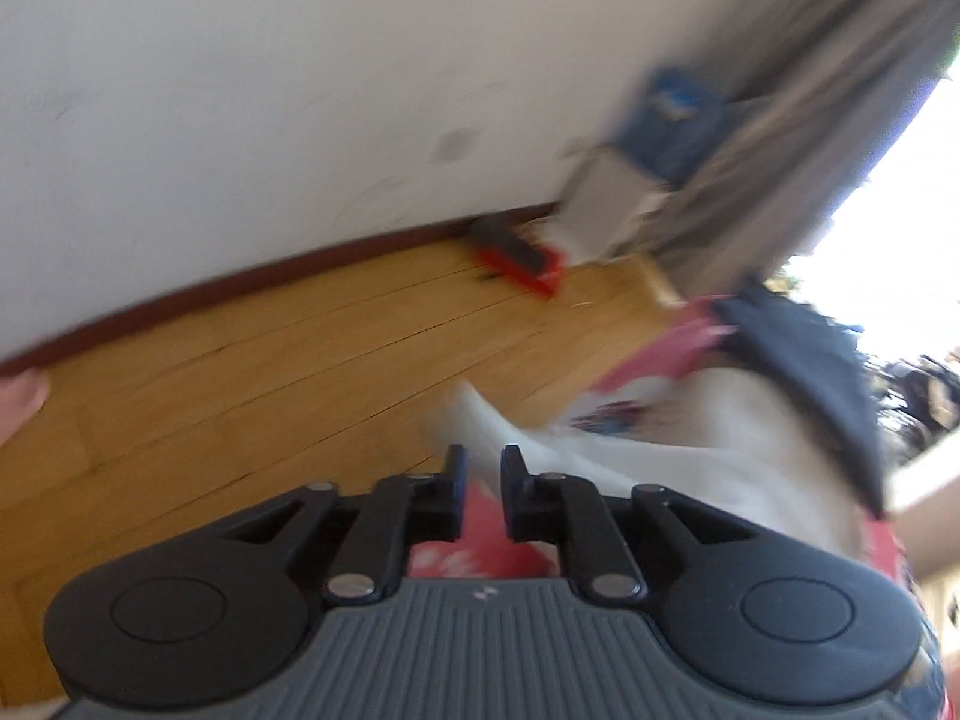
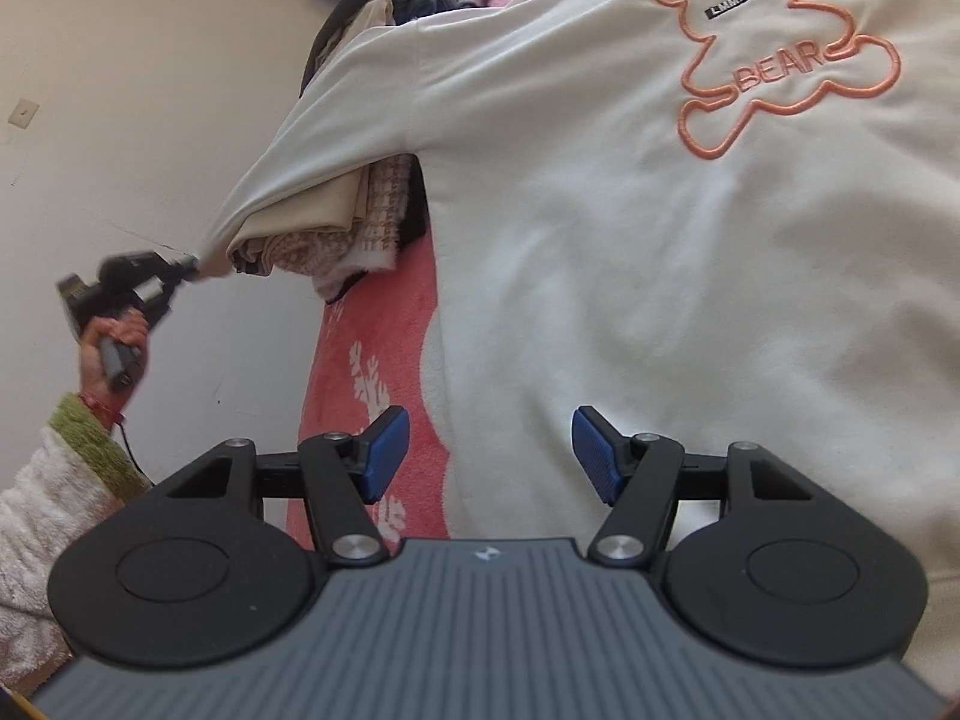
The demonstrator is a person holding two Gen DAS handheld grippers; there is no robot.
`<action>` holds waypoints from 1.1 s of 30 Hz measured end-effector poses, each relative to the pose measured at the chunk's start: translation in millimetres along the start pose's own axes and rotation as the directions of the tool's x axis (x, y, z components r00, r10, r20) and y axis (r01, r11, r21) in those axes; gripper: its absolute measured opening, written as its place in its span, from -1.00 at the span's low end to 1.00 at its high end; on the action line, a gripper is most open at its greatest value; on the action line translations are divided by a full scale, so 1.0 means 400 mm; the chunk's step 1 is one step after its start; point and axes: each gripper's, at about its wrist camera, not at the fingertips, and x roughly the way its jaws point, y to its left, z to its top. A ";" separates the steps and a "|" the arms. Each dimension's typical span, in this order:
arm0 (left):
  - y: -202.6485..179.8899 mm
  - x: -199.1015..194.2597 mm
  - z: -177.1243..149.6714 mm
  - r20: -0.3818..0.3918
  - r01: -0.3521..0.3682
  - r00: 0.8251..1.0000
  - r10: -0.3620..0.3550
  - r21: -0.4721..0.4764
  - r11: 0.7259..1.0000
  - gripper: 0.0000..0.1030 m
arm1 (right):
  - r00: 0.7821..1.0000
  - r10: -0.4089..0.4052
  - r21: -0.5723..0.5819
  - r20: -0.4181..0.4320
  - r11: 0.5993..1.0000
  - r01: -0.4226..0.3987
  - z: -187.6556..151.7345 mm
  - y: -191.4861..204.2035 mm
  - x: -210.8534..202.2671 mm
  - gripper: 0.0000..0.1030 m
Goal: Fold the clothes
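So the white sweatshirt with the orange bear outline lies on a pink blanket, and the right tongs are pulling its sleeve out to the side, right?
Nearly. The white sweatshirt with the orange bear outline does lie on the pink blanket, but the left tongs are pinching the sleeve end, as the right wrist view shows. The right tongs hang open above the sweatshirt's hem.

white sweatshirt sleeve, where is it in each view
Left wrist: the white sweatshirt sleeve runs blurred from the left tool toward right of centre.
Right wrist: it stretches from upper centre to the left tool at left edge.
Shared landmark: the pink blanket, also.
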 end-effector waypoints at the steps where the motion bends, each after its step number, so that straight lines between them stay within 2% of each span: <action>1: 0.022 0.016 0.001 -0.002 -0.033 0.999 0.033 -0.027 0.999 -0.68 | 1.000 -0.003 -0.001 0.001 1.000 0.003 0.003 -0.001 -0.001 0.18; 2: 0.042 0.023 0.004 0.001 -0.048 0.999 0.048 -0.052 0.998 -0.58 | 1.000 -0.006 -0.003 0.004 1.000 0.006 0.007 -0.004 -0.003 0.18; 4: 0.071 0.017 0.012 0.016 -0.080 0.996 0.082 -0.104 0.991 -0.58 | 1.000 -0.011 -0.005 0.012 1.000 0.011 0.013 -0.010 -0.009 0.18; 6: 0.078 -0.004 0.011 0.031 -0.074 0.996 0.079 -0.123 0.990 -0.57 | 1.000 -0.008 -0.004 0.025 1.000 0.009 0.017 -0.025 -0.027 0.18; 9: 0.023 -0.061 -0.014 0.049 -0.028 0.998 0.030 -0.040 0.999 -0.51 | 0.999 -0.010 0.001 0.052 1.000 0.010 0.022 -0.046 -0.045 0.18; 10: -0.018 -0.086 -0.040 0.053 0.005 0.999 -0.006 0.019 1.000 -0.50 | 0.998 -0.015 0.005 0.064 1.000 0.015 0.025 -0.055 -0.053 0.18; 13: -0.148 -0.154 -0.135 0.035 0.116 0.992 -0.124 0.188 0.975 -0.35 | 0.994 -0.027 0.007 0.105 1.000 0.026 0.034 -0.080 -0.085 0.18; 15: -0.242 -0.190 -0.218 -0.013 0.205 0.978 -0.210 0.290 0.935 -0.29 | 0.989 -0.049 -0.002 0.141 0.999 0.049 0.044 -0.100 -0.119 0.18; 19: -0.418 -0.200 -0.425 -0.143 0.366 0.930 -0.339 0.449 0.815 -0.24 | 0.968 -0.106 -0.056 0.227 0.991 0.121 0.098 -0.141 -0.188 0.18; 21: -0.495 -0.192 -0.545 -0.206 0.423 0.905 -0.372 0.528 0.737 -0.24 | 0.953 -0.145 -0.100 0.268 0.979 0.177 0.150 -0.157 -0.215 0.18; 22: -0.530 -0.182 -0.613 -0.222 0.431 0.900 -0.375 0.574 0.696 -0.24 | 0.943 -0.163 -0.130 0.291 0.969 0.208 0.190 -0.159 -0.221 0.18; 24: -0.574 -0.160 -0.744 -0.251 0.439 0.896 -0.365 0.623 0.648 -0.24 | 0.930 -0.161 -0.202 0.330 0.950 0.236 0.282 -0.155 -0.213 0.17; 25: -0.587 -0.146 -0.811 -0.275 0.446 0.894 -0.354 0.630 0.636 -0.24 | 0.925 -0.161 -0.240 0.344 0.937 0.252 0.332 -0.148 -0.197 0.16; 27: -0.597 -0.103 -0.905 -0.296 0.442 0.897 -0.329 0.636 0.633 -0.25 | 0.924 -0.164 -0.323 0.346 0.904 0.281 0.433 -0.128 -0.139 0.16; 29: -0.588 -0.067 -0.988 -0.285 0.412 0.911 -0.298 0.636 0.652 -0.28 | 0.936 -0.155 -0.375 0.317 0.886 0.273 0.536 -0.110 -0.057 0.18; 31: -0.575 -0.028 -1.035 -0.262 0.368 0.930 -0.260 0.635 0.680 -0.29 | 0.952 -0.150 -0.406 0.266 0.878 0.252 0.634 -0.093 0.038 0.17; 33: -0.549 -0.010 -1.033 -0.253 0.372 0.928 -0.273 0.613 0.697 -0.30 | 0.960 -0.176 -0.429 0.216 0.866 0.256 0.715 -0.072 0.136 0.18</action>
